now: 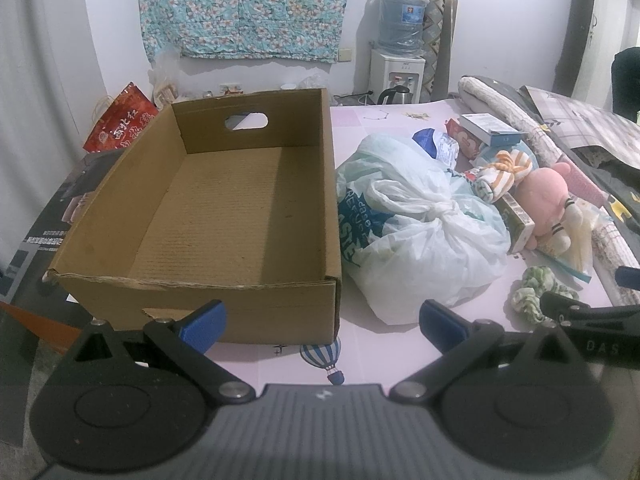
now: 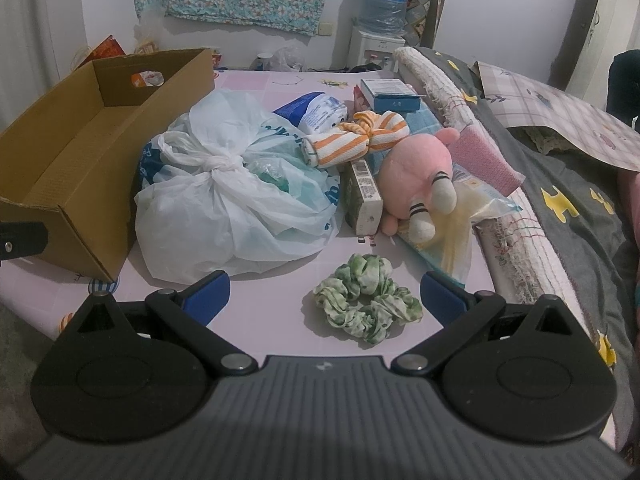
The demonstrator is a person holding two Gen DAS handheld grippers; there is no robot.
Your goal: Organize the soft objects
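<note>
Soft objects sit heaped on the pink printed table cover [image 2: 272,296]: a green scrunchie [image 2: 368,304] nearest us, a pink plush [image 2: 416,160], a striped cloth bundle [image 2: 356,136] and a knotted plastic bag [image 2: 224,200]. The empty cardboard box [image 1: 224,200] waits beside them, likely to receive them. Our right gripper [image 2: 324,296] hangs spread wide just before the scrunchie; our left gripper [image 1: 320,320] gapes at the box corner. Behind stand a floral cloth [image 1: 248,4] and a water dispenser [image 1: 398,40]
</note>
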